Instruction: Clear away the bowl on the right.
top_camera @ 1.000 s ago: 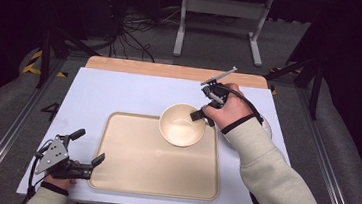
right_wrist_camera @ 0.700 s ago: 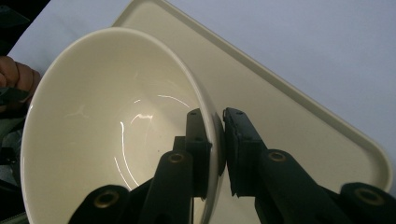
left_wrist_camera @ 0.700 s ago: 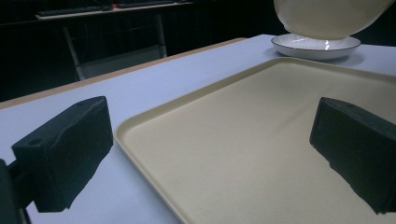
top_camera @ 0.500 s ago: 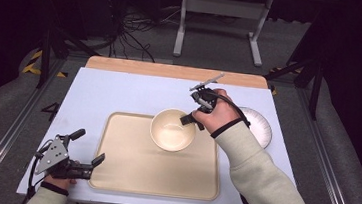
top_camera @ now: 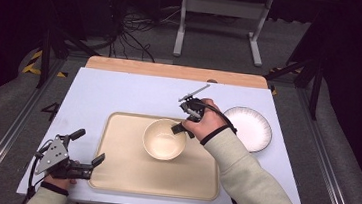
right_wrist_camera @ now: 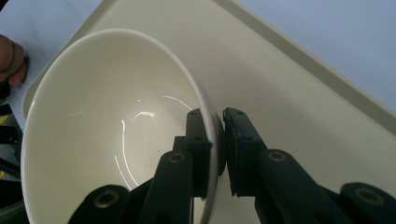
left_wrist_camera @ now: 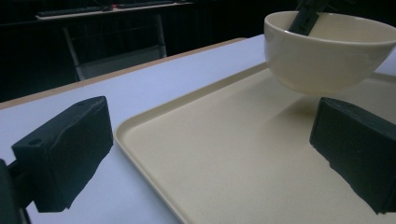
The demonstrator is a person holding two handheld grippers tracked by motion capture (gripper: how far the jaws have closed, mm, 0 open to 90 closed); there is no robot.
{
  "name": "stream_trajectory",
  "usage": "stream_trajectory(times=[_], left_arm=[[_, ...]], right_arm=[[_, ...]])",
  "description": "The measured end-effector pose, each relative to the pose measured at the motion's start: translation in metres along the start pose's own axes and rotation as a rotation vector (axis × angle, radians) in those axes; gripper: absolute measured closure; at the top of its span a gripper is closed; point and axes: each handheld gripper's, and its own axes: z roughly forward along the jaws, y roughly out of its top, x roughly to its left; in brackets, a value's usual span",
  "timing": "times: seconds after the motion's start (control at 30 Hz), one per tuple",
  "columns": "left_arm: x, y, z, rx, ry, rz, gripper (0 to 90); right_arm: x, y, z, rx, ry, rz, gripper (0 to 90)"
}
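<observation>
Bowl (right_wrist_camera: 112, 135) rim pinched between right gripper (right_wrist_camera: 218, 140) fingers (right_wrist_camera: 243, 149).

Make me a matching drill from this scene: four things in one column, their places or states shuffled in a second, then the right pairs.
Things:
1. bowl
2. plate
3. tray
4. left claw

Places or states:
A. open, at the tray's near left corner
B. lies flat on the white table top, beige
C. gripped at its rim by the right claw, above the tray
D. on the table, right of the tray

Pairs: 1-C, 2-D, 3-B, 4-A
</observation>
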Motion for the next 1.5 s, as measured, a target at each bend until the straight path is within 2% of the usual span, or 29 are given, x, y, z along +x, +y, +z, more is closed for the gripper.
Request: stream_trajectory(times=[0.27,0.63,0.97,1.23,1.3,1.37,1.5], left_arm=[[0.0,0.0,0.0,0.0,0.0,0.001,0.2],[0.0,0.0,0.0,0.0,-0.001,-0.001,0.2],[0.0,0.0,0.0,0.001,-0.001,0.0,0.2],[0.0,0.0,0.0,0.002,0.001,-0.001,0.2],[-0.001,0.0,0.0,0.002,0.0,0.0,0.2],[-0.001,0.0,0.0,0.003,0.0,0.0,0.2],[0.0,0.0,0.0,0.004,0.001,-0.001,0.2]], right_arm=[[-0.002,-0.003,0.017,0.013,0.015,-0.001,80.5],[-0.006,-0.004,0.034,0.018,0.048,0.032,80.3],[-0.011,-0.007,0.044,0.013,0.067,0.063,79.6],[-0.014,-0.008,0.045,-0.004,0.085,0.086,78.3],[-0.015,-0.008,0.045,-0.003,0.084,0.082,75.5],[-0.015,-0.009,0.046,-0.021,0.104,0.085,67.8],[-0.011,-0.007,0.044,-0.046,0.059,0.039,58.8]])
